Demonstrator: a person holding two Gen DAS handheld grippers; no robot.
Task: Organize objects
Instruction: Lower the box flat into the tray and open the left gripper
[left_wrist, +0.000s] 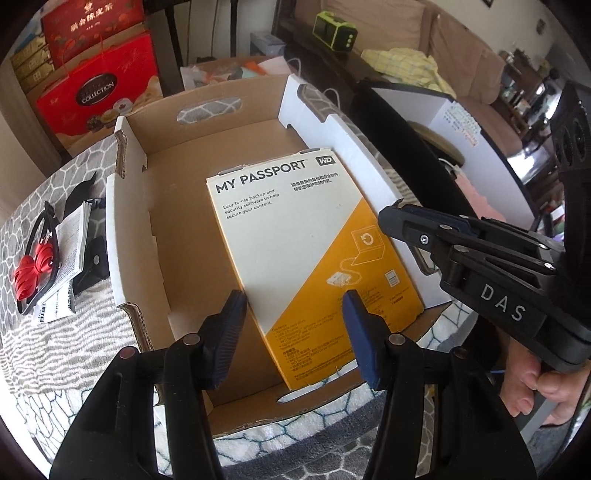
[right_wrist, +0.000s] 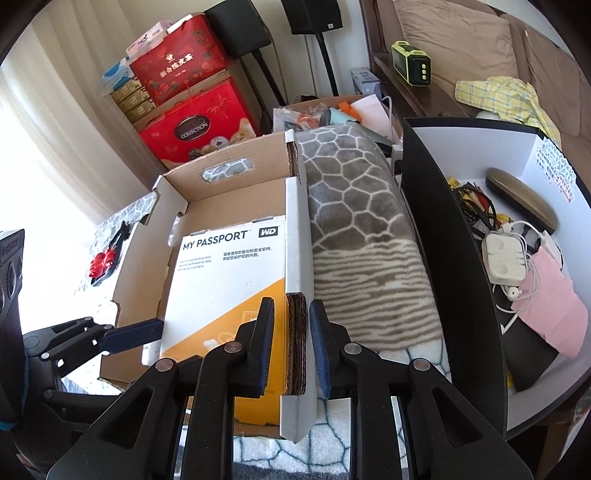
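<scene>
done: My Passport box (left_wrist: 295, 236) lying flat inside cardboard box (left_wrist: 129, 229) | left gripper (left_wrist: 295, 314) spread above it, holding nothing | right gripper (right_wrist: 291, 332) pinching cardboard box's right wall | left: red cable (left_wrist: 31, 266), booklet (left_wrist: 72, 243) outside its left wall

Small print on the hard drive box (left_wrist: 295, 236) is unreadable; the left gripper (left_wrist: 295, 332) hides its lower corner.

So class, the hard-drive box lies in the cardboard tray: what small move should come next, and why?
Probably lift the left tongs clear: they stand open above the hard-drive box, which already lies flat in the cardboard tray, while the right tongs steady its wall.
</scene>
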